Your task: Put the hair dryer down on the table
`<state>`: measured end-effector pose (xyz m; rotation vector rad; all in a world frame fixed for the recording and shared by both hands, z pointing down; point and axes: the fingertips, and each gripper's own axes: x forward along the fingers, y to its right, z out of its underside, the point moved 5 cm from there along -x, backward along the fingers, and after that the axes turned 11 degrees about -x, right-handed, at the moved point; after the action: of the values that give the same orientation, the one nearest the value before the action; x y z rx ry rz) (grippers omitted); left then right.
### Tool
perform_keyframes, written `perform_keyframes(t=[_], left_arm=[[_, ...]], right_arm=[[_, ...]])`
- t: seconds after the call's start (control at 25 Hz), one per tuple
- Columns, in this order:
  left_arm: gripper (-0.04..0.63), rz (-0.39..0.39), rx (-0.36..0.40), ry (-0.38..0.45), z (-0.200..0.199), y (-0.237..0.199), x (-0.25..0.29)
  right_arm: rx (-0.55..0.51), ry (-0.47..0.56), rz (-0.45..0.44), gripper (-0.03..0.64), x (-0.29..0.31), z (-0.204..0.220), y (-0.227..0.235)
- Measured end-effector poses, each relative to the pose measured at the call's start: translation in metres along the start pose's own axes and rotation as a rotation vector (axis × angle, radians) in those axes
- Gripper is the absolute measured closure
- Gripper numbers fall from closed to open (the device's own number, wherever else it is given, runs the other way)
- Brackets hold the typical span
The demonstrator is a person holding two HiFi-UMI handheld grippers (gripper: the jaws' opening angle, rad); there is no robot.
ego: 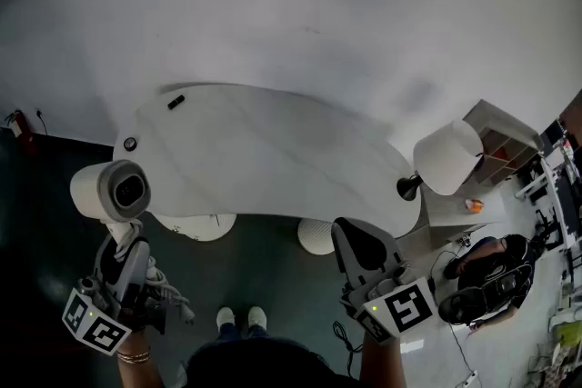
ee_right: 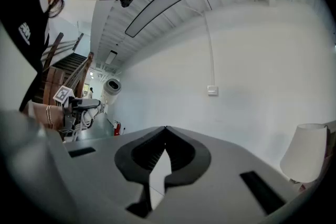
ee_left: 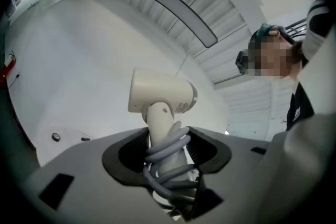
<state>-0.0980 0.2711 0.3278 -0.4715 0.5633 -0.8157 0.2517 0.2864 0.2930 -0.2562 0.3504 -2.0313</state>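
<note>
Here, two grippers are in view. The left gripper (ee_left: 167, 147) has its jaws spread wide and clamped on the handle of the one hair dryer (ee_left: 160, 93). A grey cord (ee_left: 167, 161) is wound in several loops round that handle, between the pads. The dryer is upright, held in the air just off the near left edge of the white table (ego: 273, 159), not resting on it. The right gripper (ee_right: 165, 132) is empty, its jaw tips closed together, off the table's near right edge. Two small dark items (ego: 130, 144) lie at the table's left end. One white lamp (ego: 448, 156) stands at its right end.
</note>
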Motion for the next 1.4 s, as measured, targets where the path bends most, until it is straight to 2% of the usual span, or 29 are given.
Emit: perform_keyframes(t=[0.32, 0.52, 0.72, 1.12, 1.4], left_arm=[[0.364, -0.001, 0.008, -0.005, 0.0, 0.004, 0.002], [0.363, -0.011, 0.013, -0.016, 0.0, 0.005, 0.002], [0.363, -0.02, 0.002, -0.022, -0.001, 0.008, 0.002], [0.364, -0.05, -0.016, 0.001, 0.001, 0.009, 0.0], [0.362, -0.058, -0.013, 0.015, 0.041, 0.019, 0.016]], right_arm=[[0.016, 0.015, -0.01, 0.598, -0.002, -0.007, -0.004], [0.082, 0.061, -0.052, 0.598, 0.003, -0.011, -0.006], [0.016, 0.011, -0.109, 0.598, 0.01, -0.005, -0.013], [0.028, 0.002, -0.169, 0.597, 0.02, -0.001, -0.015], [0.045, -0.01, -0.175, 0.597, 0.006, 0.034, 0.012]])
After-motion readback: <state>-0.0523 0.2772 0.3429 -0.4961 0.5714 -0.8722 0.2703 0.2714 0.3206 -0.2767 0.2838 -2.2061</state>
